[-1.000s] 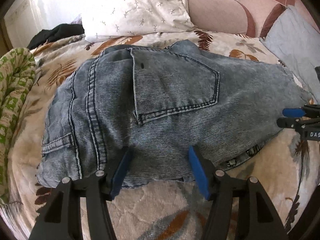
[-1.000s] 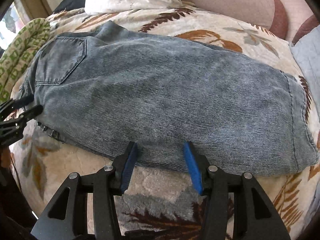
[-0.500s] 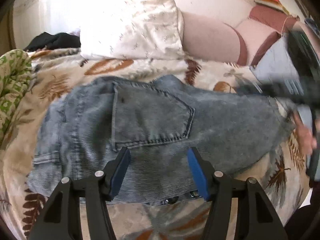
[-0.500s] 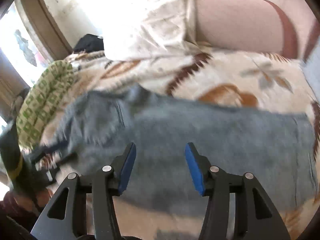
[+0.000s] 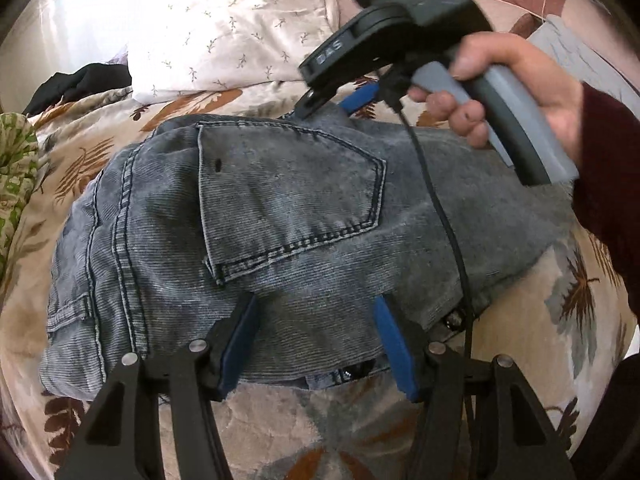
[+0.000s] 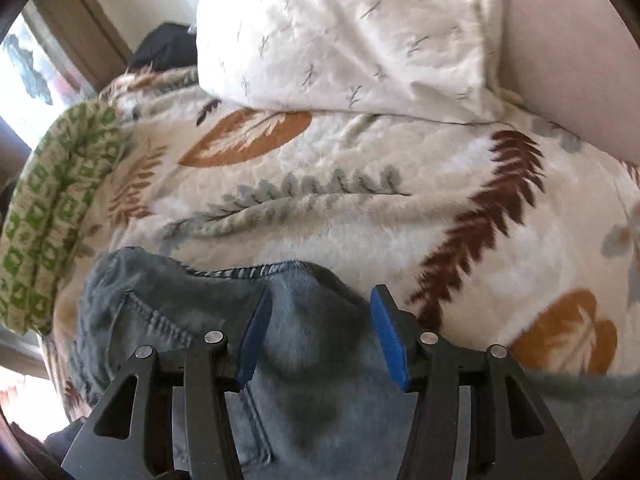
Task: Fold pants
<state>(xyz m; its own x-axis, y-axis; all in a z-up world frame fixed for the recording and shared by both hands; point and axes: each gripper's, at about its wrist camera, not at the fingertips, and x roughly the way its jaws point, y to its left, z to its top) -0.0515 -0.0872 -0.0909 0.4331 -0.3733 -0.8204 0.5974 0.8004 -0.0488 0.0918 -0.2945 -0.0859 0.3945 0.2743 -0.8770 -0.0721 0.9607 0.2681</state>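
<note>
Grey-blue denim pants (image 5: pixel 280 224) lie folded lengthwise on the bed, back pocket up. My left gripper (image 5: pixel 316 340) is open and empty, its blue pads over the pants' near edge. My right gripper (image 6: pixel 320 328) is open over the pants' far edge (image 6: pixel 248 276), with denim between its pads but not clamped. In the left wrist view the right gripper (image 5: pixel 344 100) reaches across the pants from the right, held by a hand (image 5: pixel 516 84), its tips at the far edge.
A leaf-print blanket (image 6: pixel 340 184) covers the bed. A white pillow (image 5: pixel 224 32) and a pink cushion (image 6: pixel 572 52) lie at the back. A green patterned cloth (image 6: pixel 52 208) is on the left, and dark clothing (image 5: pixel 80 84) lies beyond it.
The right gripper swung from the pants' near edge, up and across to the far edge by the pocket. The left gripper drew back a little, then returned to the near edge.
</note>
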